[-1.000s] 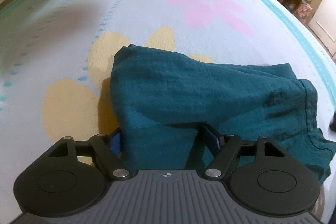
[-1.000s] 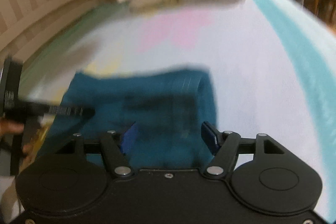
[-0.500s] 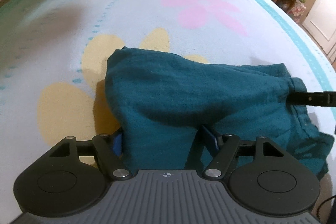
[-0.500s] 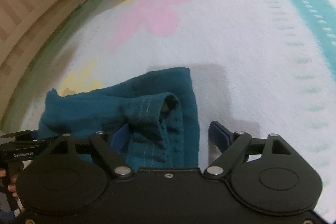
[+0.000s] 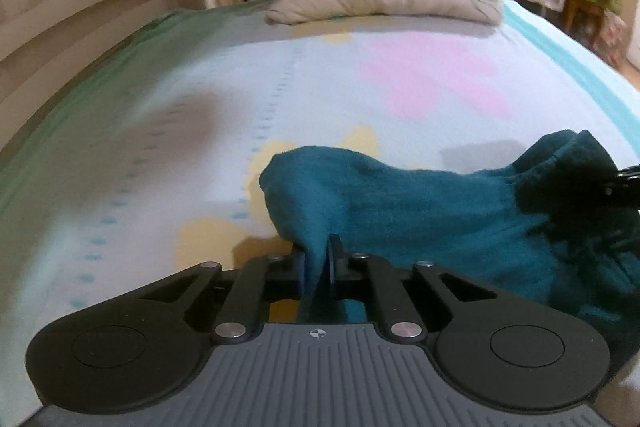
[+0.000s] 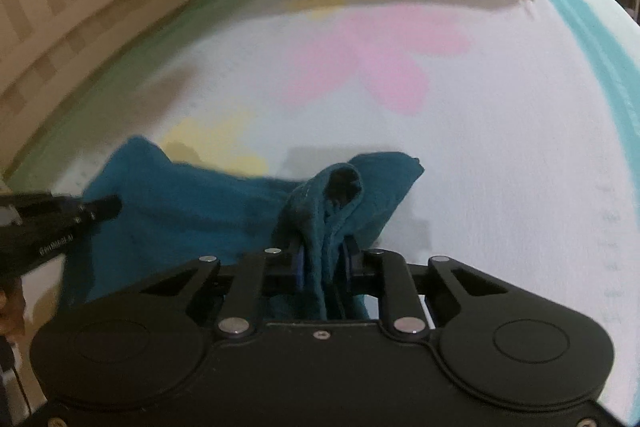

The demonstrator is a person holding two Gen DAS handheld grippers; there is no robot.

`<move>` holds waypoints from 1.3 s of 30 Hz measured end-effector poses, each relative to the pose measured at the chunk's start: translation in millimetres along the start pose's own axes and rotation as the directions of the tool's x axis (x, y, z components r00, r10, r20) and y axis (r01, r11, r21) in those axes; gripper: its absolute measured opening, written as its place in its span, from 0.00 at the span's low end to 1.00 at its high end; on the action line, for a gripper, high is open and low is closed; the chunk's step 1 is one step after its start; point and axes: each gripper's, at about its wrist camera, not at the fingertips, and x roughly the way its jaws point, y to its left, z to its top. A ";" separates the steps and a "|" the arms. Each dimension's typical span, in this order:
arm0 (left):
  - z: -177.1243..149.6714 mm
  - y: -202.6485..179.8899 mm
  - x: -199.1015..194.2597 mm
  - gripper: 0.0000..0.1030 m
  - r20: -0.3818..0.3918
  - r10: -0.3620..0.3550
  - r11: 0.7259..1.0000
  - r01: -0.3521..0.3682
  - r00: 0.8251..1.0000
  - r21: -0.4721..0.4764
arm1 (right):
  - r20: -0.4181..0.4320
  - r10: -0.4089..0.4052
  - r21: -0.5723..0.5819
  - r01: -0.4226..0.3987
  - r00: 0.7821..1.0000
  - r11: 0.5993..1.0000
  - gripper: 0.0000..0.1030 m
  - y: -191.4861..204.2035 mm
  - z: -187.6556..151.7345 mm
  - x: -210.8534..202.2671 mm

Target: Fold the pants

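Both jaws have just been closing: the left gripper (image 5: pixel 319 263) is pinching one end of the teal pants (image 5: pixel 432 211), the right gripper (image 6: pixel 324 263) is clamping the bunched other end, over the bed (image 5: pixel 200 147).

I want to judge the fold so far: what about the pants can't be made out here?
- Near edge of the pants: left wrist view, hidden behind the left gripper.
- Fabric below the pinch: right wrist view, covered by the right gripper.
- Their right end: left wrist view, cut off by the frame edge.
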 end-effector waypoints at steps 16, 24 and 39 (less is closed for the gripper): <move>25.7 87.2 67.1 0.19 -0.118 0.137 0.990 -0.141 0.984 -0.028 | -0.117 -0.002 -0.002 0.002 0.993 1.000 0.52 36.5 74.2 125.4; 27.3 79.1 9.6 0.19 -0.033 0.254 0.966 -0.255 0.967 -0.048 | 0.055 -0.028 0.000 0.029 0.998 1.000 0.59 29.8 66.7 58.0; -48.6 49.2 11.4 0.19 -0.193 0.072 0.957 -0.122 0.978 -0.262 | -0.058 -0.068 -0.160 0.057 0.996 0.985 0.32 54.7 -25.6 53.6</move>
